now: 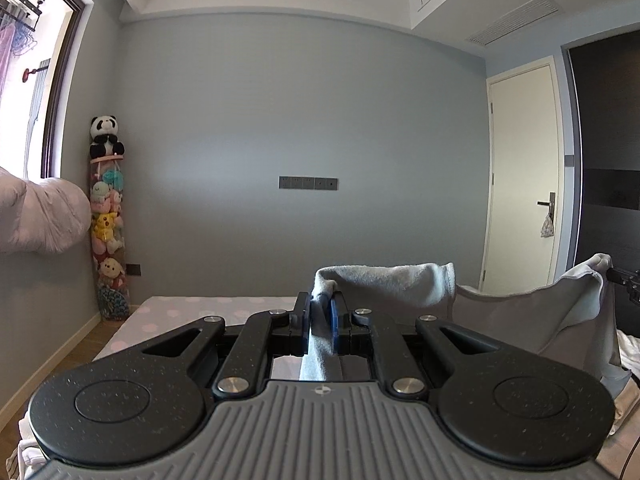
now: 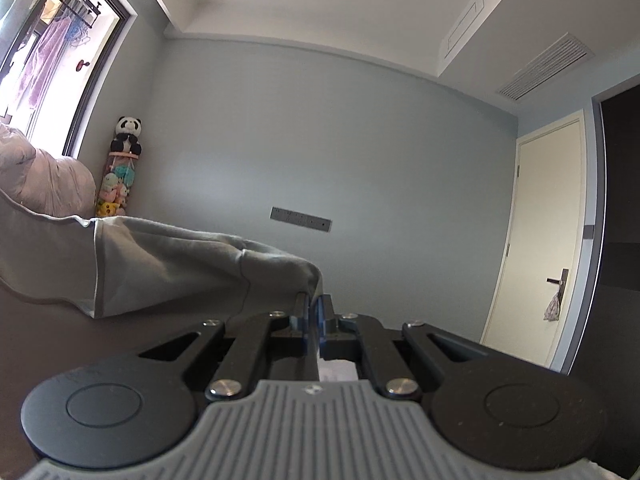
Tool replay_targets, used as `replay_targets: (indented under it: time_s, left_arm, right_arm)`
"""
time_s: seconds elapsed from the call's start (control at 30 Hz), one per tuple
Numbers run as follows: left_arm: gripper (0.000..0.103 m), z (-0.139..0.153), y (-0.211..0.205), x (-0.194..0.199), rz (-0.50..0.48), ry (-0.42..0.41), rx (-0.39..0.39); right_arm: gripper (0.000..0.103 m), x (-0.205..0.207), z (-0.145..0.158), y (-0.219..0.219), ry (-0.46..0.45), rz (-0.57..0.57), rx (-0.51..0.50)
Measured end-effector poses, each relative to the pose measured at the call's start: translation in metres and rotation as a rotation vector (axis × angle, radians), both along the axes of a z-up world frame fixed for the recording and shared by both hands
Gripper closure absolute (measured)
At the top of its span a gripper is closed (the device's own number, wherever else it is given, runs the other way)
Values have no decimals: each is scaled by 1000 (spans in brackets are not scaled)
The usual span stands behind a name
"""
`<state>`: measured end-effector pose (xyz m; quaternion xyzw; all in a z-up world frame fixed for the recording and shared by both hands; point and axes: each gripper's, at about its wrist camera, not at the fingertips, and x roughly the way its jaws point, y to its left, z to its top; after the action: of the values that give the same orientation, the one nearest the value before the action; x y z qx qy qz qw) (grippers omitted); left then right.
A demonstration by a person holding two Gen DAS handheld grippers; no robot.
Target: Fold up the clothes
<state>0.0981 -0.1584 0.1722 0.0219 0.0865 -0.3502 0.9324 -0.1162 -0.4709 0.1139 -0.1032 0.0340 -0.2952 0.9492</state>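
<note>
Apparently one grey garment (image 1: 400, 280), two gripping grippers (image 1: 322, 300).

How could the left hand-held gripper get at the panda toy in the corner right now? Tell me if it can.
Probably not. The left hand-held gripper is shut on the grey garment, which the right hand-held gripper also holds, and the panda toy sits far off, atop the tall toy holder past the bed.

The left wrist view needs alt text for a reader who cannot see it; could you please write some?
The left gripper is shut on a grey garment, held up and stretched rightward to the right gripper at the frame edge. Behind are a grey wall, a bed, a tall stack of plush toys and a closed door.
</note>
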Motion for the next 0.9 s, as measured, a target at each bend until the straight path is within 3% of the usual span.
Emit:
replay_targets:
  time_s: [0.5, 0.9]
  left_arm:
    - [95, -111, -94, 167, 23, 232, 209]
    - [95, -228, -173, 268, 26, 446, 394]
  right_arm:
    - [98, 175, -88, -111, 218, -52, 123]
    - [98, 290, -214, -192, 469, -85, 230]
